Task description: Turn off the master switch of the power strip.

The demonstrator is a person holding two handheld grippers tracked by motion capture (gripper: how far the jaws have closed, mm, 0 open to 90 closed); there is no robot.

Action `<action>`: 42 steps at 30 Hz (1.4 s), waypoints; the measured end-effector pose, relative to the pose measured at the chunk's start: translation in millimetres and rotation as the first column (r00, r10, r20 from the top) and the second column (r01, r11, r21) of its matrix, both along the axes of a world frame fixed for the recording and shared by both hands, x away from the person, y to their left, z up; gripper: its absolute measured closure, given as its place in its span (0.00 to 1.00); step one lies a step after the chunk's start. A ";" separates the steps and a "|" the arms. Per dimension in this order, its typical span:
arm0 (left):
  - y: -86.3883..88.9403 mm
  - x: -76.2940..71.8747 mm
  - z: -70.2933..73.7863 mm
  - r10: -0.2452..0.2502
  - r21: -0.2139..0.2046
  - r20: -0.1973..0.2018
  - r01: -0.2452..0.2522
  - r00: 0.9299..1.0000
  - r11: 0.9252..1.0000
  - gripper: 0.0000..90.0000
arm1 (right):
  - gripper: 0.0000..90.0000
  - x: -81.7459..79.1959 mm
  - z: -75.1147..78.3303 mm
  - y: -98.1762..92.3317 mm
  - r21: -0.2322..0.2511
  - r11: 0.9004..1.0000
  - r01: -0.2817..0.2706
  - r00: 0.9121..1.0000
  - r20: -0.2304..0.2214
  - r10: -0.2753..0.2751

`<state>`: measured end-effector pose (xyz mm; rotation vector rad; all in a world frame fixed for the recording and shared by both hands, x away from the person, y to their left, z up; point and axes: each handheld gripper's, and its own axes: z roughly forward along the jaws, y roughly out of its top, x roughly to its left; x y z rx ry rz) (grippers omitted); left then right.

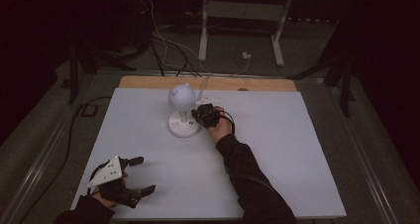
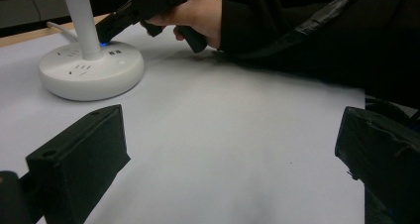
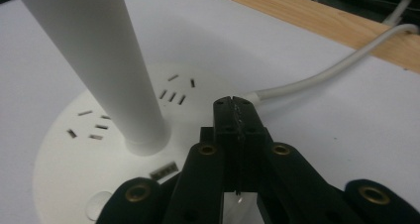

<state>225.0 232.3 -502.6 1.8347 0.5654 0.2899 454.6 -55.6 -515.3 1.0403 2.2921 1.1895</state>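
Observation:
A white desk lamp with a round head [image 1: 181, 96] and a round base [image 1: 183, 125] carrying socket slots stands on the white table. My right gripper [image 1: 198, 114] is shut, jaws pressed together, with its tip down on the lamp base [image 3: 69, 159] beside the stem [image 3: 106, 65]. From the left gripper view the same tip touches the base [image 2: 91, 70] by a small blue light [image 2: 103, 44]. My left gripper [image 1: 141, 174] rests at the table's near left corner, open, nothing between its fingers [image 2: 81, 169].
The lamp's white cable [image 3: 337, 65] runs off the base toward the wooden strip [image 1: 208, 83] at the table's far edge. A black sleeve [image 1: 247, 179] crosses the table's middle. Cables and a white stand [image 1: 242, 16] are on the floor beyond.

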 end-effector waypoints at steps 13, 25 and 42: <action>-0.5 0.1 -0.4 0.002 0.000 -0.004 -0.002 1.000 1.000 0.00 | 1.00 -2.4 -2.4 -1.0 0.005 1.000 -0.014 1.000 0.019 0.014; -0.3 0.0 -0.4 0.003 -0.001 -0.002 -0.003 1.000 1.000 0.00 | 1.00 -2.6 -2.5 2.7 -0.034 0.999 -0.002 0.999 0.036 0.003; 0.3 1.2 -0.7 0.008 -0.006 -0.006 -0.008 1.000 1.000 0.00 | 0.99 1.2 21.1 -9.3 0.052 0.999 -0.001 0.999 0.043 -0.002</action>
